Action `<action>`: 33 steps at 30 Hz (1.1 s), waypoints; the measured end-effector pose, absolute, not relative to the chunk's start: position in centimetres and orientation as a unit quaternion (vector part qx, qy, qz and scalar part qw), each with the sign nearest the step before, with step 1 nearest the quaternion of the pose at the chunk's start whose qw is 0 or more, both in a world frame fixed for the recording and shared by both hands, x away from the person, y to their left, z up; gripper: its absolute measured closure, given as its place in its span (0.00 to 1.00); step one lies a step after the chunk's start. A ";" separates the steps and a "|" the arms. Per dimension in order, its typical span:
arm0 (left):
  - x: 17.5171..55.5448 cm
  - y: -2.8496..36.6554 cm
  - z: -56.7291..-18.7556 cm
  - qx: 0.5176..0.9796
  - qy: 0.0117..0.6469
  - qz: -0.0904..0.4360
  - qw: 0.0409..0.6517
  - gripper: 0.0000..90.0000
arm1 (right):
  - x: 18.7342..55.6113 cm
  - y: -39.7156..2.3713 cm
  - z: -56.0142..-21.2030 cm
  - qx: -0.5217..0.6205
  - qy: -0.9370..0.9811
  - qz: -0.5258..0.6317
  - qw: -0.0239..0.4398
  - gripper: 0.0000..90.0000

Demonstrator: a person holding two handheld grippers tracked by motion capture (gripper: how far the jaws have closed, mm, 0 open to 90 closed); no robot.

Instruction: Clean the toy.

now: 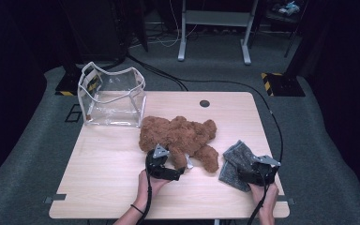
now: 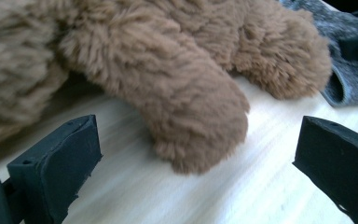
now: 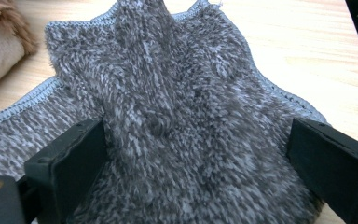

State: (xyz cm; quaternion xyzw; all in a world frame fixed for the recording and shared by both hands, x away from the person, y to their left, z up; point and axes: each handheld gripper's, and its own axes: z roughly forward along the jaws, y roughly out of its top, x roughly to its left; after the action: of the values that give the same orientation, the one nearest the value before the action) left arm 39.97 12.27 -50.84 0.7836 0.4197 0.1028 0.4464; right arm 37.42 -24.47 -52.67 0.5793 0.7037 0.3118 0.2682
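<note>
A brown plush teddy bear (image 1: 178,136) lies in the middle of the wooden table (image 1: 103,164). My left gripper (image 1: 182,171) sits at its near side, open, and one furry leg (image 2: 191,121) reaches down between the two wide-apart jaws without touching either pad. A grey fuzzy knitted piece (image 1: 233,165) lies flat to the bear's right. My right gripper (image 1: 244,176) is low over it, open. The grey knit (image 3: 182,116) bunches up between its jaws, and neither pad presses on it.
A clear plastic bag with white trim (image 1: 112,98) stands open at the table's far left corner. A round cable hole (image 1: 204,103) sits near the far edge. Cables run over the floor behind, where a desk frame (image 1: 215,28) stands.
</note>
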 end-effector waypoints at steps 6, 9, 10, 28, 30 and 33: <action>40.8 11.3 -51.4 0.782 0.432 0.115 0.435 0.02 | 37.2 -24.4 -52.7 0.574 0.703 0.312 0.280 0.06; 41.1 11.1 -51.8 0.780 0.438 0.117 0.432 0.04 | 37.1 -24.3 -52.7 0.574 0.702 0.311 0.285 0.06; 41.2 11.0 -51.9 0.779 0.440 0.115 0.432 0.05 | 37.1 -24.3 -52.8 0.573 0.702 0.311 0.285 0.06; 41.2 10.0 -52.4 0.779 0.428 0.155 0.430 0.47 | 37.1 -24.4 -52.8 0.574 0.703 0.313 0.280 0.07; 41.3 10.1 -52.3 0.780 0.427 0.156 0.430 0.52 | 37.1 -24.6 -52.7 0.572 0.701 0.326 0.274 0.07; 41.3 10.3 -52.2 0.779 0.426 0.158 0.432 0.59 | 37.0 -24.9 -52.7 0.570 0.701 0.339 0.261 0.06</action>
State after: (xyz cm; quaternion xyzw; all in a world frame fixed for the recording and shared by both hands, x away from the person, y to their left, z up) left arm 41.34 10.26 -52.23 0.7791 0.4258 0.1580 0.4321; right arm 37.03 -24.89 -52.68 0.5700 0.7013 0.3393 0.2613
